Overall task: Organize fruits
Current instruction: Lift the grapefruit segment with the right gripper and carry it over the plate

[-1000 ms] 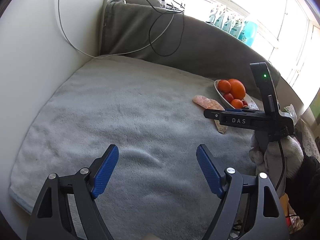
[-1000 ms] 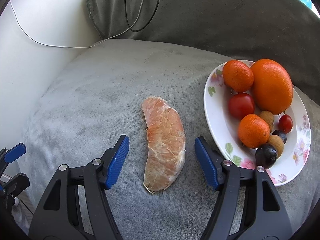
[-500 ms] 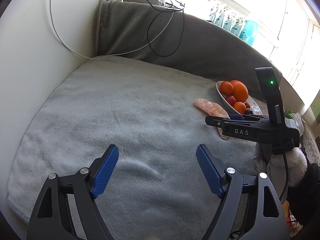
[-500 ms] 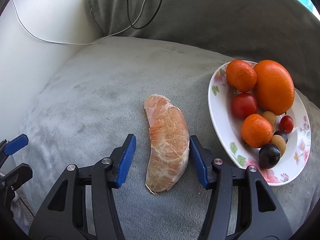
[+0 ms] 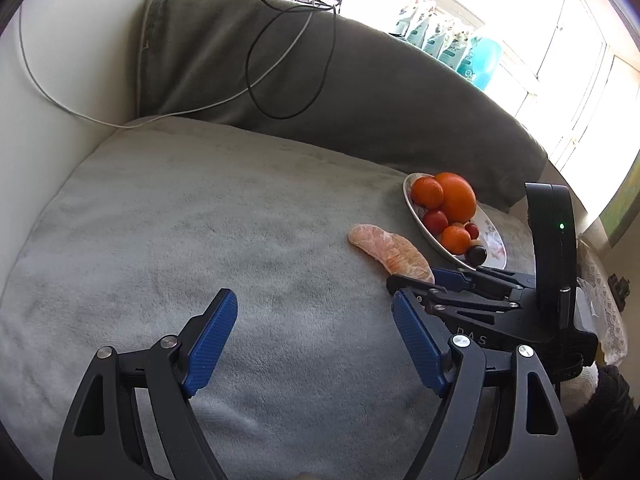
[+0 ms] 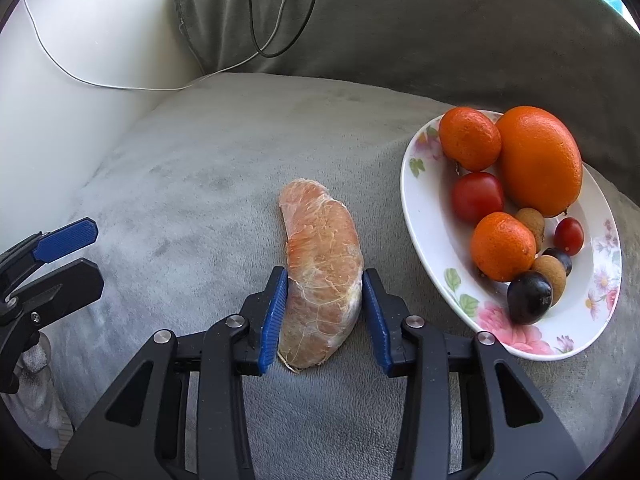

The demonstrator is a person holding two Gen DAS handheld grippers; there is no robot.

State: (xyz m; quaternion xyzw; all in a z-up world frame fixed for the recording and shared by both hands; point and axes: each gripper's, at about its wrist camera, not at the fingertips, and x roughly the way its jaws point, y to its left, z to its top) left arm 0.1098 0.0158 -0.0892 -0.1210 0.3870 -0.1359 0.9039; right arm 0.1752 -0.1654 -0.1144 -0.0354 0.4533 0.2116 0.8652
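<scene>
A peeled pinkish citrus segment (image 6: 320, 248) lies on the grey blanket, just left of the flowered white plate (image 6: 416, 216). My right gripper (image 6: 325, 280) is closing; both blue pads touch the near half of the segment. The plate holds a large orange (image 6: 540, 160), two mandarins, a tomato (image 6: 478, 196) and several small dark and brown fruits. In the left wrist view, my left gripper (image 5: 314, 300) hovers open over bare blanket, well left of the segment (image 5: 390, 254), the plate (image 5: 494, 240) and the right gripper (image 5: 416, 278).
The grey blanket (image 5: 200, 220) covers a seat with a dark grey cushioned back (image 5: 400, 100). A white cable and a black cable (image 5: 280, 60) hang over that back. A white wall (image 5: 60, 60) bounds the left. Blue bottles (image 5: 460, 48) stand at the window.
The right gripper's jaws have narrowed from wide apart to touching both sides of the segment. The left gripper's view has shifted, with the plate and the right gripper now lower and nearer.
</scene>
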